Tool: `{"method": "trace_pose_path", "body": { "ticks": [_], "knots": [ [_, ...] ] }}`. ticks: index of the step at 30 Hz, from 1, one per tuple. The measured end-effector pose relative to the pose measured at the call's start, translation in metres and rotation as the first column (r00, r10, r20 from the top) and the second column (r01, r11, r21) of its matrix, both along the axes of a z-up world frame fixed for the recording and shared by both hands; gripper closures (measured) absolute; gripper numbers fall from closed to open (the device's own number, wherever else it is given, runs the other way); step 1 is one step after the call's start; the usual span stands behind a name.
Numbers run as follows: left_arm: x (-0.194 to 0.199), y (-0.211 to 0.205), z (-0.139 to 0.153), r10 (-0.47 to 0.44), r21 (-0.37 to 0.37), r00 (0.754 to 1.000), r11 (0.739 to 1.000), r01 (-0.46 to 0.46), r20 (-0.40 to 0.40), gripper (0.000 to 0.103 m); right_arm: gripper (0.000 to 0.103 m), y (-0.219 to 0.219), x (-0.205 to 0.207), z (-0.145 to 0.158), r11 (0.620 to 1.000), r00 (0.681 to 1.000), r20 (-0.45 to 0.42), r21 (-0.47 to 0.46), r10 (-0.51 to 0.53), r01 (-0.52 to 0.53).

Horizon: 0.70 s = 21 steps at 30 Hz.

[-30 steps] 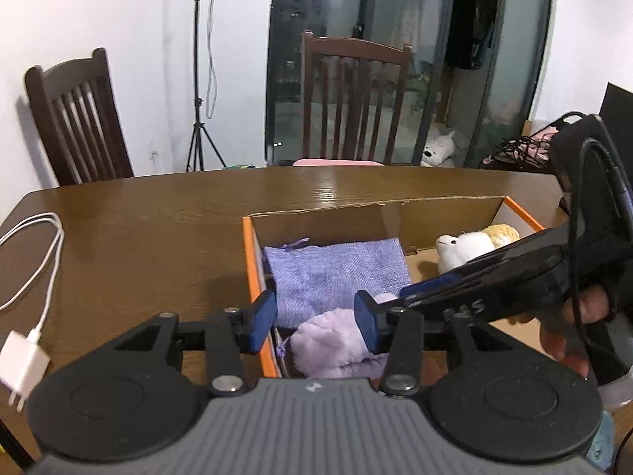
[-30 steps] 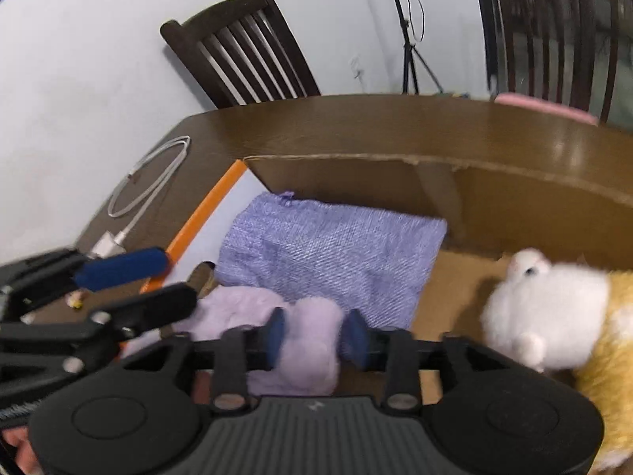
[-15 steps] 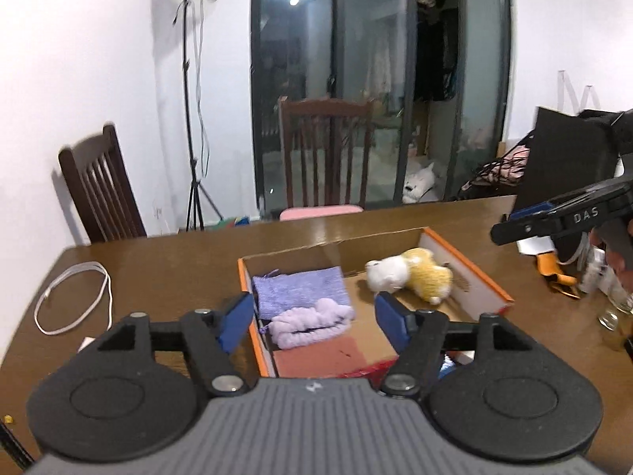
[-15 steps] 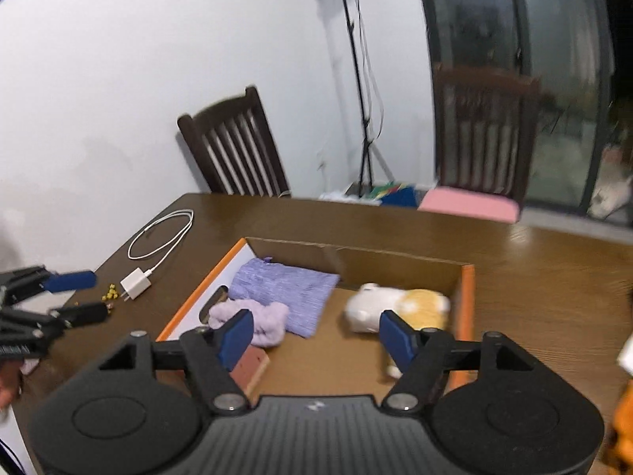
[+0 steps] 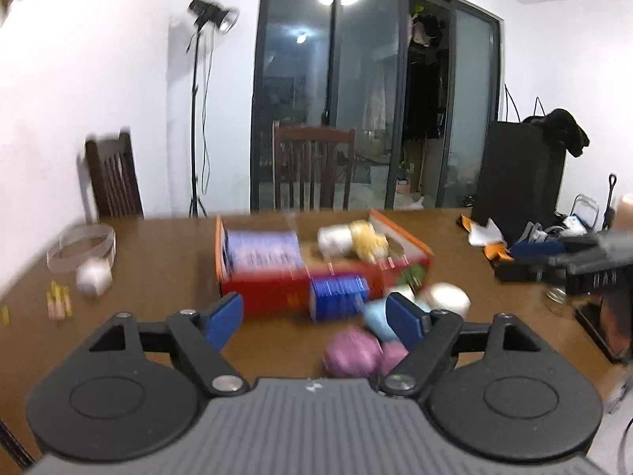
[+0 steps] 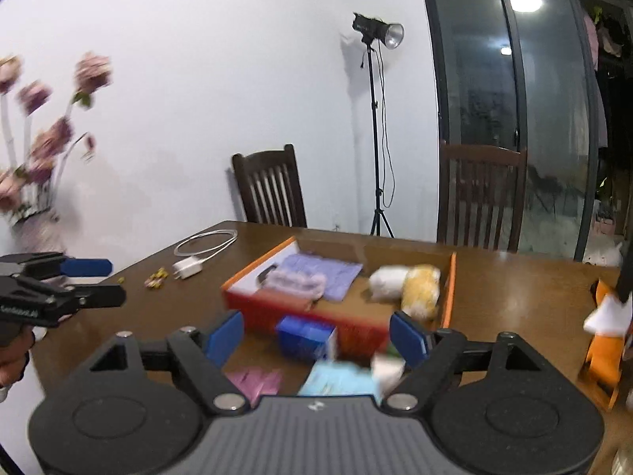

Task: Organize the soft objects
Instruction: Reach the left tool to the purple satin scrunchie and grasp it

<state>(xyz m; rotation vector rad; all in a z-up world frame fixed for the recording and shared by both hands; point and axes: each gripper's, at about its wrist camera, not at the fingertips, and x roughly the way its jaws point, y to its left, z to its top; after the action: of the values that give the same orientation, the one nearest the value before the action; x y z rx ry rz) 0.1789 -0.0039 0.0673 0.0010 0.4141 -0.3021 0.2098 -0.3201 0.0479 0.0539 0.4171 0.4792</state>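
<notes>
An orange cardboard box (image 5: pixel 399 242) (image 6: pixel 245 277) on the brown table holds a lilac knit pouch (image 5: pixel 263 254) (image 6: pixel 328 271), a fluffy lilac piece (image 6: pixel 296 283) and a white-and-yellow plush toy (image 5: pixel 352 239) (image 6: pixel 407 283). In front of the box lie a blue pack (image 5: pixel 338 297) (image 6: pixel 304 336), a pink soft item (image 5: pixel 352 352) (image 6: pixel 255 382), a light-blue one (image 5: pixel 376 318) (image 6: pixel 340 378) and a white one (image 5: pixel 449 299). My left gripper (image 5: pixel 314 322) is open and empty, high above the table's near side. My right gripper (image 6: pixel 316 334) is open and empty, also raised.
A white charger with cable (image 5: pixel 93 275) (image 6: pixel 190 267) and small yellow bits (image 5: pixel 59 304) lie at the table's left. Orange and white clutter (image 5: pixel 484 237) (image 6: pixel 607 328) sits at the right. Chairs (image 5: pixel 312 166) (image 6: pixel 271 190) stand behind the table, plus a light stand (image 6: pixel 376 126).
Both grippers pulled up and back away from the box and opened wide. The fluffy lilac piece stays in the box. More of the table's front items came into view.
</notes>
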Motion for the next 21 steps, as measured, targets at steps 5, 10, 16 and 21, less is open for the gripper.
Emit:
{"method": "trace_pose_path", "body": {
  "ticks": [5,10,16,21],
  "knots": [
    [-0.04,0.009,-0.035,0.013,-0.061,0.998,0.998,-0.017,-0.063,0.02,0.021,0.006,-0.063,-0.068,0.997,0.989,-0.148,0.083,0.005,0.007],
    [-0.014,-0.001,-0.042,0.023,-0.024,0.998,0.999,-0.024,-0.065,0.02,0.021,0.017,-0.074,-0.093,0.995,0.973,-0.23,0.099,0.033,-0.011],
    [0.057,-0.022,-0.067,-0.021,-0.062,0.994,0.998,0.014,-0.106,0.025,0.04,0.035,-0.057,-0.089,0.994,0.978,-0.2,0.109,0.052,-0.03],
    [0.116,-0.033,-0.089,-0.03,-0.113,0.987,0.993,0.012,-0.158,0.043,0.044,0.04,-0.018,-0.097,0.987,0.972,-0.235,0.156,0.005,0.033]
  ]
}}
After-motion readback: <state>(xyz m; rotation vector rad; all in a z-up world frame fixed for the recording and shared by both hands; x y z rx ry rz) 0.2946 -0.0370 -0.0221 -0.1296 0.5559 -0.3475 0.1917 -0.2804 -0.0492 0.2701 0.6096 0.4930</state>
